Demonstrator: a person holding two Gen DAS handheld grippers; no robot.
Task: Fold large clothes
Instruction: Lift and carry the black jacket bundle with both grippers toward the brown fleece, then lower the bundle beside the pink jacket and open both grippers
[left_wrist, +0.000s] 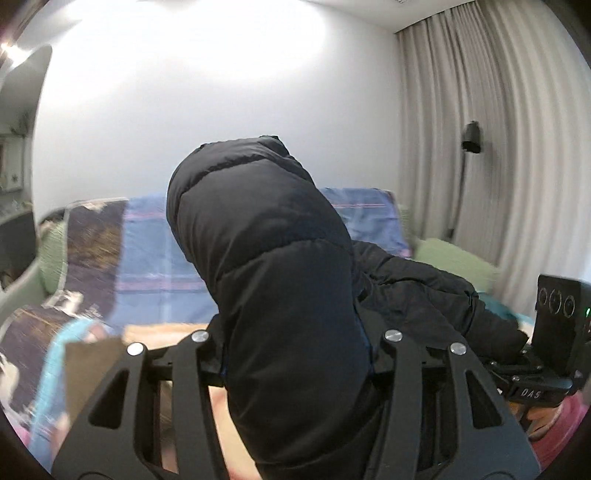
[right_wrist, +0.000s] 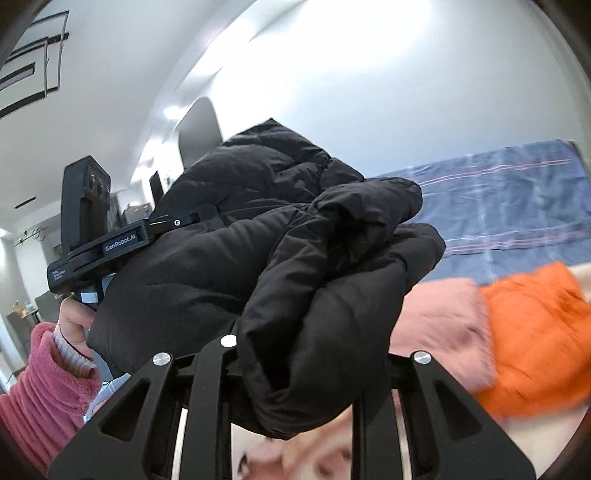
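Left wrist view, gripper (left_wrist: 295, 369) apparently clamping black jacket (left_wrist: 266, 229)

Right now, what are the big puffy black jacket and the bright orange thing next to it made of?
The puffy black jacket looks like a thin, smooth synthetic shell, maybe nylon, with soft filling: stitched seams split it into plump sections with a slight sheen. The bright orange garment also shows padded sections, so probably similar, though it is blurred.

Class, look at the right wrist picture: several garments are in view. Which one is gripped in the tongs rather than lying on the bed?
The black puffer jacket. It is bunched between the right tongs, while the orange jacket and pink garment lie beyond.
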